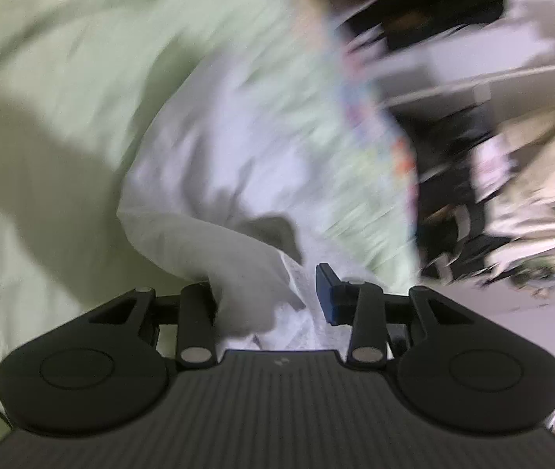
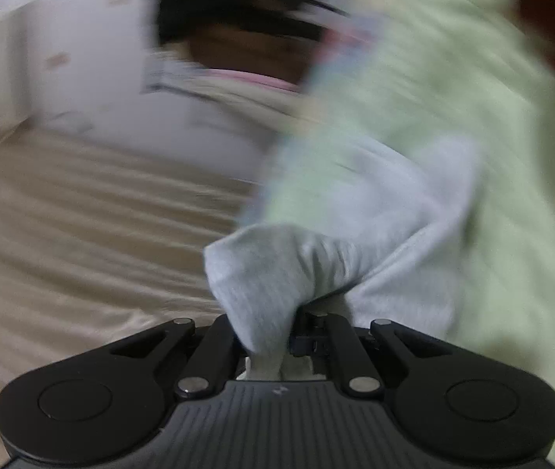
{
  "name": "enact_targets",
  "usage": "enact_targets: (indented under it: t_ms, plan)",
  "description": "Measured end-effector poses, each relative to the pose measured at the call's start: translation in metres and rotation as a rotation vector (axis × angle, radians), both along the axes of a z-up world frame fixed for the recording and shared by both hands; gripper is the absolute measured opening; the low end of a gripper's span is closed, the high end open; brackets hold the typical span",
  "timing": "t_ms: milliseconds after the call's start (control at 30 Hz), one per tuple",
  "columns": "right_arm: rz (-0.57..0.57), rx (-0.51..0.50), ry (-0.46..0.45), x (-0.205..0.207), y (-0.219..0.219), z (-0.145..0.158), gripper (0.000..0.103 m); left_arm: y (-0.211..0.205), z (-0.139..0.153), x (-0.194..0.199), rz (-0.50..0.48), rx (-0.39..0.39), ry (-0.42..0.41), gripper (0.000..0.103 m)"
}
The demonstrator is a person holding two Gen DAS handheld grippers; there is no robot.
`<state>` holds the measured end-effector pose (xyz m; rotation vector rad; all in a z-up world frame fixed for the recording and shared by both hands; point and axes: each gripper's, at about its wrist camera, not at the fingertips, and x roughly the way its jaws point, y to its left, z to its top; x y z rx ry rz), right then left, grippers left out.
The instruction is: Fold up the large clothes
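Observation:
A large pale green garment (image 1: 238, 97) with white-grey parts fills the left wrist view, heavily motion-blurred. My left gripper (image 1: 269, 289) is shut on a thick white-grey wad of it. Its right blue pad (image 1: 326, 293) shows, while cloth hides the left finger. In the right wrist view the same garment (image 2: 453, 136) hangs on the right. My right gripper (image 2: 277, 324) is shut on a grey-white bunched corner (image 2: 277, 269) that covers both fingertips. A strip of coloured print (image 1: 371, 117) runs along the garment's edge.
A beige wrinkled sheet (image 2: 82, 215) spreads below on the left. A person with dark hair (image 2: 238, 31) is behind the garment, blurred. Dark objects (image 1: 449, 164) and a patterned cream cloth (image 1: 543, 179) lie at the right, against a white wall.

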<state>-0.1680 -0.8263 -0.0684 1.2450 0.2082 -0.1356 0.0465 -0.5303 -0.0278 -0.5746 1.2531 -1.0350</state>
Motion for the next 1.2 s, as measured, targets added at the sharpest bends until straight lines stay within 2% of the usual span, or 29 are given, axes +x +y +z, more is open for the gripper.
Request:
enact_targets:
  t_ms: [100,333,433,600,733,800,900,1000,1033,1133,1200]
  plan:
    - [0.035,-0.069,-0.033,-0.011,0.010,0.022,0.006,0.021,0.027,-0.015,-0.008,-0.043,-0.074,0.037]
    - [0.111,-0.085,-0.077,-0.042,0.038,0.038,0.006,0.070,0.039,-0.042,-0.001,-0.110,-0.054,0.037]
    - [0.152,-0.067,-0.114,-0.048,0.039,0.057,0.007,0.082,0.064,-0.045,0.004,-0.161,-0.068,0.037]
    - [0.186,-0.071,-0.181,-0.041,0.026,0.107,0.007,0.065,0.121,-0.040,-0.014,-0.243,-0.140,0.037]
    - [0.216,-0.064,-0.193,-0.019,0.007,0.142,0.007,0.032,0.139,-0.011,-0.014,-0.190,-0.152,0.040]
    - [0.207,-0.027,-0.141,0.003,-0.012,0.137,0.007,0.016,0.148,0.004,-0.014,-0.164,-0.157,0.040]
    - [0.191,0.019,-0.055,0.038,-0.041,0.119,0.007,-0.020,0.118,0.044,0.034,-0.081,-0.132,0.040]
    - [0.154,0.014,0.013,0.073,-0.067,0.091,0.007,-0.046,0.095,0.072,0.076,-0.076,-0.184,0.038]
    - [0.125,0.002,0.034,0.086,-0.079,0.080,0.007,-0.054,0.088,0.082,0.090,-0.074,-0.201,0.038]
    - [0.108,-0.100,0.084,0.101,-0.085,0.063,0.007,-0.049,0.055,0.076,0.059,-0.115,-0.158,0.038]
    - [0.147,-0.159,0.073,0.097,-0.077,0.053,0.007,-0.046,0.033,0.073,0.039,-0.142,-0.129,0.039]
